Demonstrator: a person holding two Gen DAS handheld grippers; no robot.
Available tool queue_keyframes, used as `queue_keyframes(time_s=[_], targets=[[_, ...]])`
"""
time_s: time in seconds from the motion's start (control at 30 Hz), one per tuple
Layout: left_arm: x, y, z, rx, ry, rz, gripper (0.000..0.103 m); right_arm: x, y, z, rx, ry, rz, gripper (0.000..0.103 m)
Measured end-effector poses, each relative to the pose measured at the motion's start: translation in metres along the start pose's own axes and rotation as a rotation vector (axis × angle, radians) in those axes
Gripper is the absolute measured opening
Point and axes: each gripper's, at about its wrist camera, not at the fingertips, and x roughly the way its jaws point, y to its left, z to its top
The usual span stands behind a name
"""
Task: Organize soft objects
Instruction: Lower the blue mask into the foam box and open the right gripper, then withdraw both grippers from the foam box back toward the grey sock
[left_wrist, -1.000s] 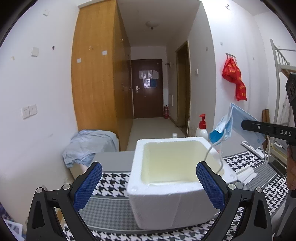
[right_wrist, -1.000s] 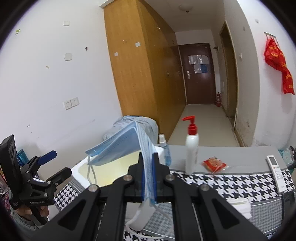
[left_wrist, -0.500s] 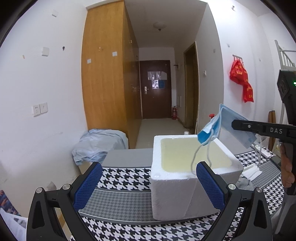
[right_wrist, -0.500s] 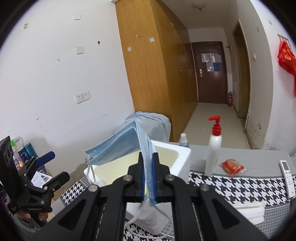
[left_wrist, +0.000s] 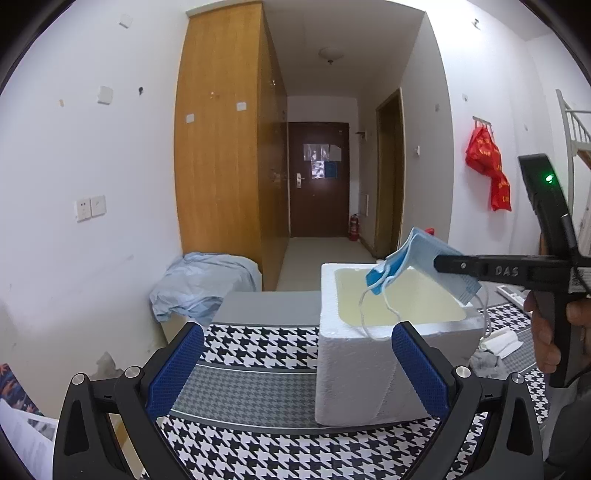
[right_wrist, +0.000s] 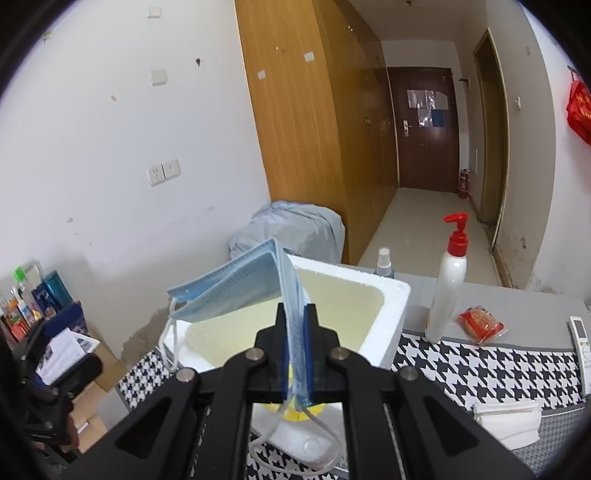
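Blue face mask (right_wrist: 236, 288) is hanging over the white foam box (right_wrist: 388, 306), centre of the right wrist view, w/ its loops dangling at the rim. A sec ago it was off to the box's side, so the drop-in looks close. Right tool (right_wrist: 295, 354) is staying clamped on the mask's fold. Left tool (left_wrist: 295, 373), lower frame, is gaping wide w/ nothing in it above the houndstooth tabletop (left_wrist: 258, 343).

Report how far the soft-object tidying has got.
Done: nothing visible inside the foam box yet. In hand: the right gripper is shut on blue face masks above the box; the left gripper is open. Left: white folded cloth on the table.
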Motion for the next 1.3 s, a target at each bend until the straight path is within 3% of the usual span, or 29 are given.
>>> queue_keyframes(time_s=[0.07,0.13,0.2,0.27,0.67,0.97,1.3], targets=[[0.002,0.001,-0.001,-0.001,0.006,0.000,0.102,0.006,0.002,0.000,0.000,0.015,-0.010,0.010],[0.002,0.000,-0.003,0.000,0.011,0.000,0.102,0.012,0.002,-0.001,-0.001,0.030,-0.015,0.021],[0.002,0.000,-0.004,0.000,0.011,0.002,0.102,0.015,0.004,-0.003,-0.016,0.045,-0.026,0.069],[0.003,0.001,-0.004,-0.005,0.014,0.003,0.102,0.013,0.003,-0.004,-0.003,0.032,-0.026,0.079],[0.007,-0.003,-0.004,0.000,0.022,-0.010,0.102,0.006,0.007,-0.006,-0.015,0.035,-0.029,0.080],[0.008,-0.005,0.002,0.005,0.014,0.001,0.102,0.002,0.009,-0.008,-0.037,0.031,-0.011,0.102],[0.008,-0.016,0.007,0.004,-0.005,0.018,0.102,-0.011,0.003,-0.014,-0.052,0.014,-0.007,0.102]])
